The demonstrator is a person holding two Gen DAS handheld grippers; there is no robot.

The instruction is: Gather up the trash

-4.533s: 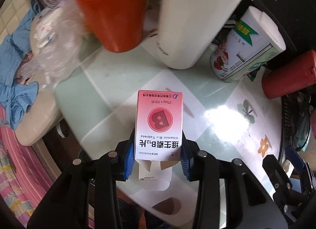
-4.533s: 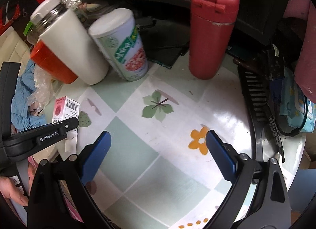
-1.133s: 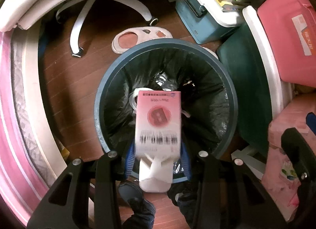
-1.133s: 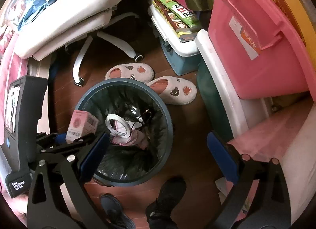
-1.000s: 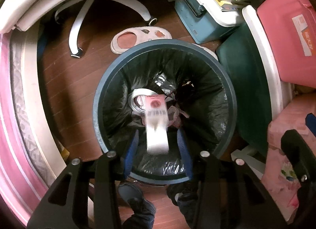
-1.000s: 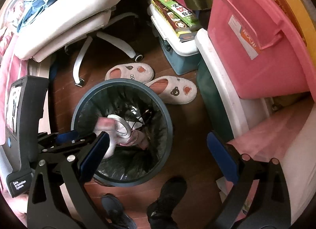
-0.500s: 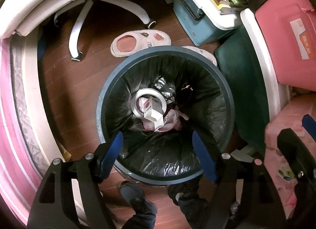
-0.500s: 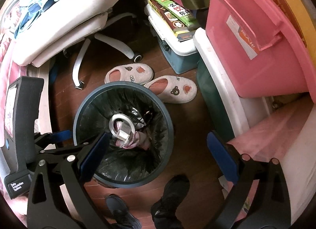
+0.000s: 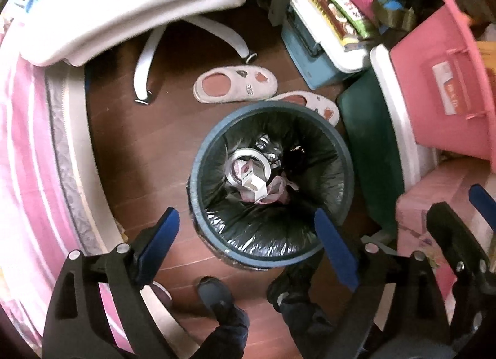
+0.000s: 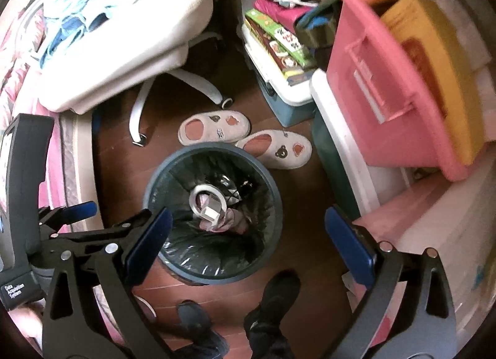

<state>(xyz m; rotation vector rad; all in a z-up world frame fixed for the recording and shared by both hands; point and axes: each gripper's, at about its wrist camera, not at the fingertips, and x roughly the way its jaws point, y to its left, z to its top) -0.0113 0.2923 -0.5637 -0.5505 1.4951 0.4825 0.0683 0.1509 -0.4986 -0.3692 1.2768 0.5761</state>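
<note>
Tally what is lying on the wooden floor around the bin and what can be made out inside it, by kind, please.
Slippers on the floor: 2
Trash bins: 1
Tape rolls in the bin: 1
Small cartons in the bin: 1
Crumpled pink wrappers in the bin: 1
Total: 6

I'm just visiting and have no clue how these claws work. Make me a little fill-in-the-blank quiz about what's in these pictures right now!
1. The small pink box lies inside the round ____ with the black liner.
2. Both the left claw and the right claw are ____, gripping nothing.
3. On the floor behind the trash bin lie two pale ____ with bear faces.
4. The box leans against a white ring of ____.

Missing words: trash bin; open; slippers; tape
</note>
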